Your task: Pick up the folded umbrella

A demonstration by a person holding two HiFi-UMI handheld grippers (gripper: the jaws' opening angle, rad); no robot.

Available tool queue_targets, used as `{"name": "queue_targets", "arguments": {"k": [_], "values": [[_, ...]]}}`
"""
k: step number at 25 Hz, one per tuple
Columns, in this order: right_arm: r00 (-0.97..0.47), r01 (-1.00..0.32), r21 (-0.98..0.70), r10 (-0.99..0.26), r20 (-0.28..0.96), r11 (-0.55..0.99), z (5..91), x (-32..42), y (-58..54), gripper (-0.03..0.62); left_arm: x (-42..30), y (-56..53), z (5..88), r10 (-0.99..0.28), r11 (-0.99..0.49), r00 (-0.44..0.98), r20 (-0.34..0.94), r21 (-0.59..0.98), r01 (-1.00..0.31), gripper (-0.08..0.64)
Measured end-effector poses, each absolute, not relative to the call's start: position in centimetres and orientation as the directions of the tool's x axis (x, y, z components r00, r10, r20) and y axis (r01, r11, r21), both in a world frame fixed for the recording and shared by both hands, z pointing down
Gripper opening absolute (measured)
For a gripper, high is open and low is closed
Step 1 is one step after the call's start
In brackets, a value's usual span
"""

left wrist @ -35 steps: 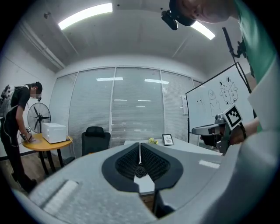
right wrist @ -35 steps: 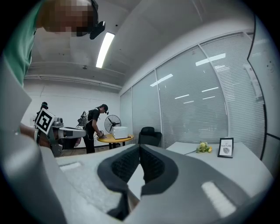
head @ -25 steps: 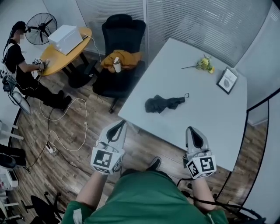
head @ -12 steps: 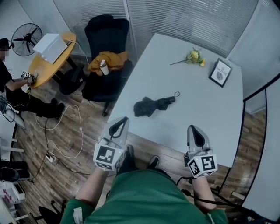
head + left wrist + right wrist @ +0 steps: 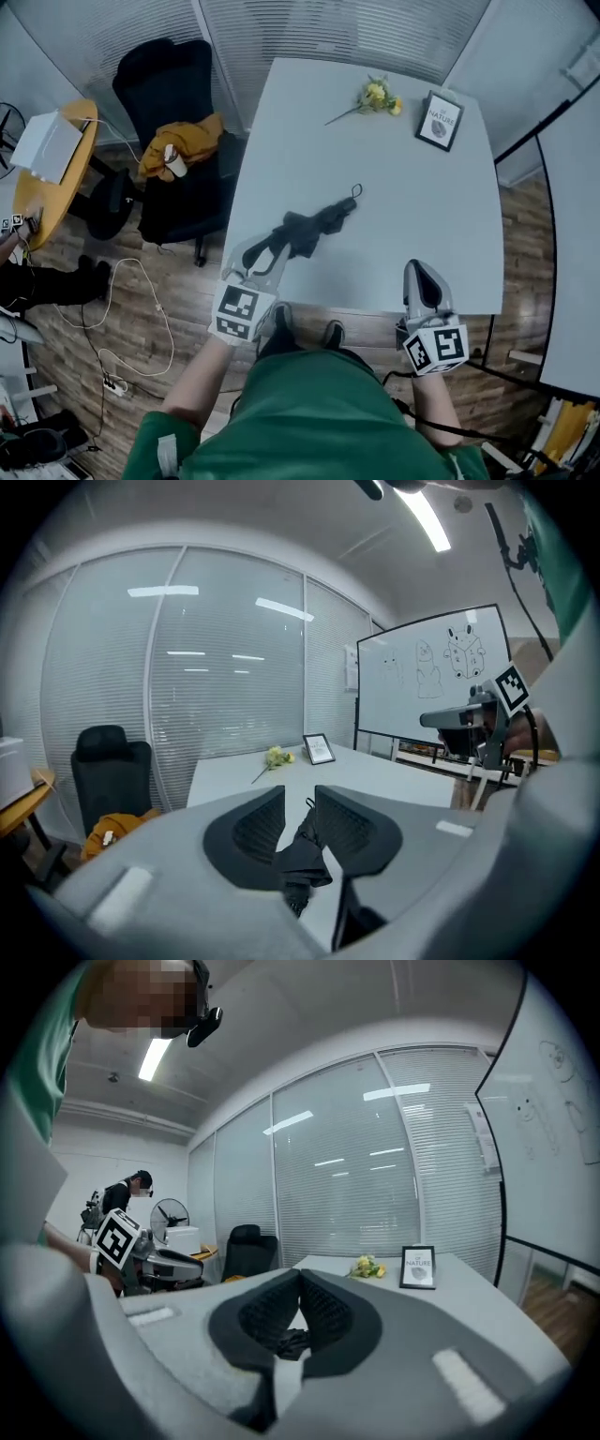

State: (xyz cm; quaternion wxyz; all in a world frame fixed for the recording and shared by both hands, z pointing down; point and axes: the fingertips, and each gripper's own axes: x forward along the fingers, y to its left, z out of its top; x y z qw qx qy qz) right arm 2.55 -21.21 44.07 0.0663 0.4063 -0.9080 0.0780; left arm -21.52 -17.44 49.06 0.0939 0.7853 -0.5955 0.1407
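The folded umbrella (image 5: 305,228) lies on the white table (image 5: 422,216), its near end just beyond my left gripper (image 5: 261,255). I am on the approach. Those jaws have just been opening and stand slightly apart, with nothing between them yet. My right gripper (image 5: 419,272) hangs at the table's near edge, jaws together and empty. Next, I judge, the left must widen and straddle the bundle before closing.

White table (image 5: 412,225), black chair (image 5: 169,75), wooden floor (image 5: 141,319), blinds (image 5: 328,28)
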Motion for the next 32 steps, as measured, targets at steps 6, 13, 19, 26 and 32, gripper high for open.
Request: {"name": "queue_targets", "arguments": {"k": [6,13,19,26,32], "values": [[-0.535,-0.844,-0.061,-0.823,0.191,0.534,43.6,2.3,-20.4,0.003,-21.2,-21.5,53.0,-0.804,-0.447,0.401,0.439,0.000,-0.895,0.161],[-0.386,-0.922,-0.059,-0.895,0.222,0.383,44.8,3.8,-18.1,0.003,-19.7,-25.4,57.6,-0.693,-0.555,0.469,0.547,0.011,-0.832,0.216],[-0.293,-0.956,-0.071,-0.928,0.231,0.284,45.6,6.6,-16.4,0.003,-17.8,-27.4,62.1,-0.600,-0.588,0.465,0.650,0.035,-0.808,0.235],[-0.233,-0.972,-0.076,-0.948,0.216,0.221,45.1,10.2,-15.9,0.003,-16.3,-29.6,66.6,-0.517,-0.601,0.410,0.751,0.022,-0.799,0.263],[-0.191,-0.981,-0.080,-0.953,0.234,0.177,45.7,13.7,-15.8,0.003,-14.9,-30.8,70.8,-0.455,-0.618,0.351,0.818,-0.007,-0.786,0.309]]}}
